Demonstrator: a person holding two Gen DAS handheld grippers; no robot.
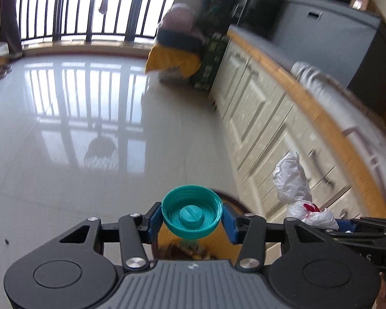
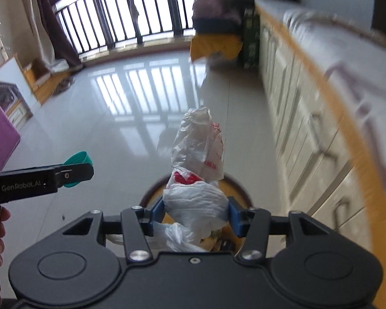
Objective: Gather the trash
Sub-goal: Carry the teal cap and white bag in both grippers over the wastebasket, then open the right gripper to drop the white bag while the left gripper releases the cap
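Left wrist view: the left gripper (image 1: pixel 192 219) pinches a teal bottle cap (image 1: pixel 192 215) at 6 o'clock, above the floor (image 1: pixel 90 128). The right gripper (image 2: pixel 196 212) clamps a crumpled white plastic bag (image 2: pixel 198 170) over a round bin rim (image 2: pixel 236 182).

In the left wrist view we see the cap (image 1: pixel 192 216) lodged between the left gripper (image 1: pixel 192 222) fingers, with the plastic bag (image 1: pixel 294 180) at 3 o'clock of it, near the cabinets (image 1: pixel 257 118). The cabinets run along the floor (image 1: pixel 90 128) toward 1 o'clock, and the railing (image 1: pixel 77 7) stands at 11 o'clock. In the right wrist view the bag sits between the right gripper (image 2: pixel 196 215) fingers, above the bin (image 2: pixel 234 182), and the cap lies at 9 o'clock.
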